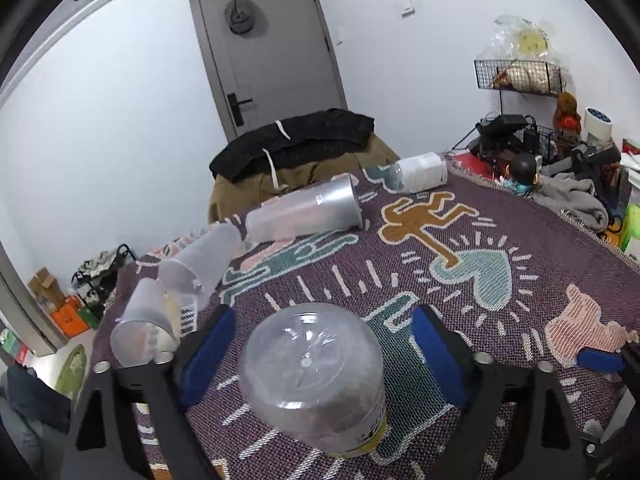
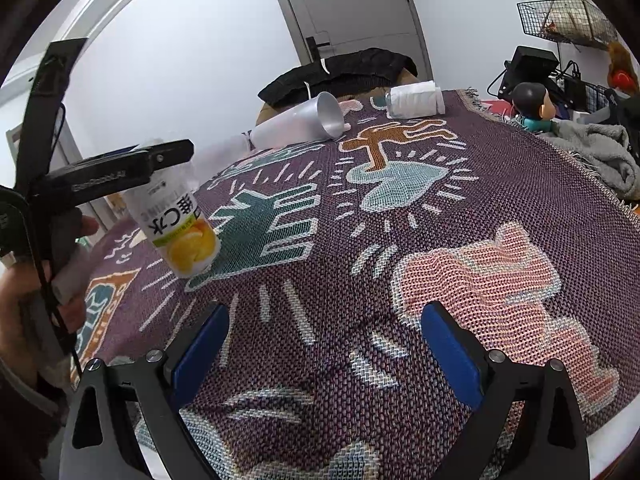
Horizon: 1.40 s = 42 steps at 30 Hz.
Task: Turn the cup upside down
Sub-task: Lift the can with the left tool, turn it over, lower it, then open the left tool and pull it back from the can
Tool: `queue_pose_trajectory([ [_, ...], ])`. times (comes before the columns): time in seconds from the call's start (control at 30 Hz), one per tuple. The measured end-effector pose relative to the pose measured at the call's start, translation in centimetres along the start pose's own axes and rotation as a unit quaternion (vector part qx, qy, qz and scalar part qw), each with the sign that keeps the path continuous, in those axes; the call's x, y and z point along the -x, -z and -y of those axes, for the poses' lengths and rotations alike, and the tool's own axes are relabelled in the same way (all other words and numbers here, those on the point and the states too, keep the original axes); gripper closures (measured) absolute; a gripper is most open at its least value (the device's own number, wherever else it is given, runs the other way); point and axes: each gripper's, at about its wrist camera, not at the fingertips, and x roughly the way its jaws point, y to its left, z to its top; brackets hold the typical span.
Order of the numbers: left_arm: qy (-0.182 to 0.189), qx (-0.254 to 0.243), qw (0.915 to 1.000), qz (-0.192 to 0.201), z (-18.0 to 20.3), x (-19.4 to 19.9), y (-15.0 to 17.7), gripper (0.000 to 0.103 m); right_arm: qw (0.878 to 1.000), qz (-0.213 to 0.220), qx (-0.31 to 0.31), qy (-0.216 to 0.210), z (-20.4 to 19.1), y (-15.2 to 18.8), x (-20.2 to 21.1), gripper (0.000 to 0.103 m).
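A clear plastic cup with a yellow lemon label (image 1: 316,376) stands upside down on the patterned cloth (image 1: 460,320), its base facing my left wrist camera. My left gripper (image 1: 320,344) is open, its blue pads (image 1: 208,356) apart from the cup on both sides. In the right wrist view the same cup (image 2: 180,228) stands at the left, mouth on the cloth, with the left gripper (image 2: 132,168) above it. My right gripper (image 2: 324,344) is open and empty over the cloth.
Several frosted cups lie on their sides: one large (image 1: 308,212), two at the left (image 1: 200,264) (image 1: 144,328). A white-labelled bottle (image 1: 416,172) lies at the back. Clutter, a grey towel (image 2: 596,156) and a figurine (image 2: 532,104) are at the right edge.
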Motion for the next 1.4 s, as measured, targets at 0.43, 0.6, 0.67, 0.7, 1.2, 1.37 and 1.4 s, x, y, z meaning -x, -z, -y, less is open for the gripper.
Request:
queue_pose_trajectory([
  [0.43,0.015,0.044,0.9973,0.056,-3.4,5.8,-0.7,0.002,0.999,0.024,0.020,0.003,-1.9,-1.8,2.2,0.006],
  [0.6,0.025,0.061,0.9926,0.102,-5.4,9.7,-0.4,0.002,0.999,0.032,0.028,0.011,-2.8,-2.2,2.9,0.006],
  [0.67,0.025,0.069,0.9908,0.114,-6.2,10.9,-0.2,0.002,0.999,0.035,0.030,0.013,-3.0,-2.4,3.2,0.006],
  [0.7,0.025,0.074,0.9896,0.121,-6.6,11.5,0.0,0.002,0.999,0.037,0.032,0.013,-3.2,-2.4,3.4,0.006],
  [1.2,0.011,0.118,0.9769,0.178,-9.7,16.9,3.5,0.000,0.995,0.074,0.071,0.019,-5.5,-3.3,6.8,0.006],
  [1.37,0.014,0.118,0.9776,0.174,-9.6,17.4,5.0,0.000,0.993,0.077,0.086,0.023,-6.3,-3.6,7.7,0.006],
  [1.4,0.014,0.120,0.9776,0.173,-9.7,17.5,5.2,0.000,0.993,0.080,0.087,0.022,-6.4,-3.7,8.0,0.006],
])
